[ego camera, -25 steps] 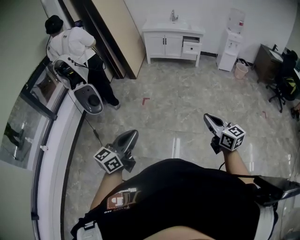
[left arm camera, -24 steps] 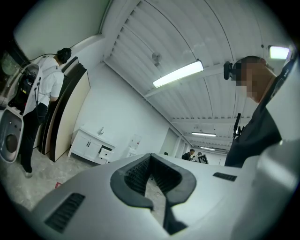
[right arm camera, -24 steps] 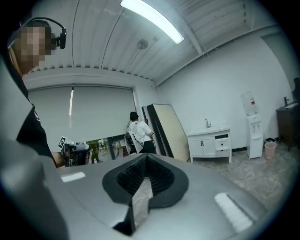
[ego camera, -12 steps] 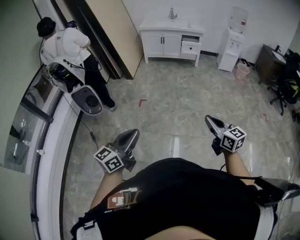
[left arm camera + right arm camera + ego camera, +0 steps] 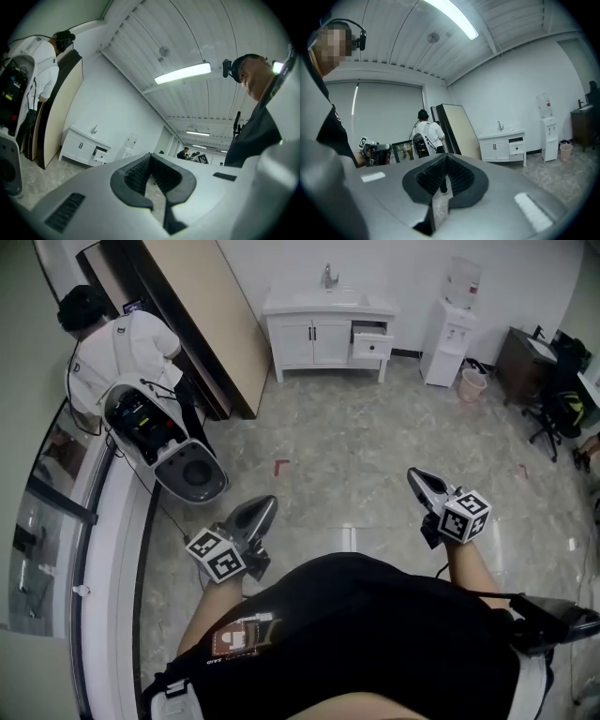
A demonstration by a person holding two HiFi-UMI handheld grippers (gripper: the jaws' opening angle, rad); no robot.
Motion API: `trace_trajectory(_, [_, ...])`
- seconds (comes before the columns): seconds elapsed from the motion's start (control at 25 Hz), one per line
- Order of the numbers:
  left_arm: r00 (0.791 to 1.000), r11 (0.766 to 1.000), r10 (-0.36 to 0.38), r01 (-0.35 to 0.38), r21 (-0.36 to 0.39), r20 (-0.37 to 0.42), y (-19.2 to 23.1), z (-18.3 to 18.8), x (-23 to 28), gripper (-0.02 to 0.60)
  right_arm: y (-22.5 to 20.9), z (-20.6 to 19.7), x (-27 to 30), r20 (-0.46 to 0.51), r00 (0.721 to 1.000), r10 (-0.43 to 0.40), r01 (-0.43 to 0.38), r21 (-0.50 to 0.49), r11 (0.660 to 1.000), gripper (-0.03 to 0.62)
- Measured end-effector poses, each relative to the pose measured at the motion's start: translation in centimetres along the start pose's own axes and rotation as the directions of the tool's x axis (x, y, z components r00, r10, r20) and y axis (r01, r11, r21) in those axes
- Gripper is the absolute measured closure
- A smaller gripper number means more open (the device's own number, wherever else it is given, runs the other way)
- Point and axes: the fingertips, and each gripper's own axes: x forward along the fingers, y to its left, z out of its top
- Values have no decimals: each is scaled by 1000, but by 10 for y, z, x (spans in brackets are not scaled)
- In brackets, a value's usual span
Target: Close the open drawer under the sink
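Observation:
The white sink cabinet (image 5: 314,334) stands against the far wall, across the tiled floor. Its upper right drawer (image 5: 372,345) is pulled out. The left gripper view shows the cabinet (image 5: 79,146) with the drawer (image 5: 100,152) small and distant. In the right gripper view the drawer (image 5: 516,148) also juts from the cabinet (image 5: 499,147). My left gripper (image 5: 267,505) is held out level before my body, its jaws together and holding nothing. My right gripper (image 5: 413,474) is likewise shut and holds nothing. Both are far from the drawer.
A person in white (image 5: 122,348) bends over a grey machine (image 5: 183,460) at the left, beside a large board (image 5: 202,315) leaning on the wall. A water dispenser (image 5: 450,329) and pink bin (image 5: 472,382) stand right of the cabinet. A desk and chair (image 5: 539,371) are at the far right.
The floor and the red floor mark have slid down the head view, and the person at the left looms larger: I have moved forward. Both grippers keep their pose.

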Motion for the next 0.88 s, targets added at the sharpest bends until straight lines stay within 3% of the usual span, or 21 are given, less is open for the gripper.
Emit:
trace_trajectory(0.2, [1000, 1000, -25, 25, 17, 0, 60, 39, -15, 581, 21, 11, 65, 12, 1000, -19, 19, 1, 1000, 600])
trace_trajectory(0.4, [1000, 1000, -26, 26, 7, -13, 106, 48, -23, 581, 29, 4, 111, 3, 1000, -16, 16, 7, 1000, 600])
trace_trajectory(0.64, [1000, 1000, -6, 6, -13, -21, 137, 54, -1, 581, -3, 12, 145, -15, 1000, -13, 13, 24, 1000, 600])
trace_trajectory(0.88, [999, 999, 34, -34, -1, -19, 159, 46, 42, 581, -51, 11, 174, -16, 999, 42, -41, 25, 999, 600])
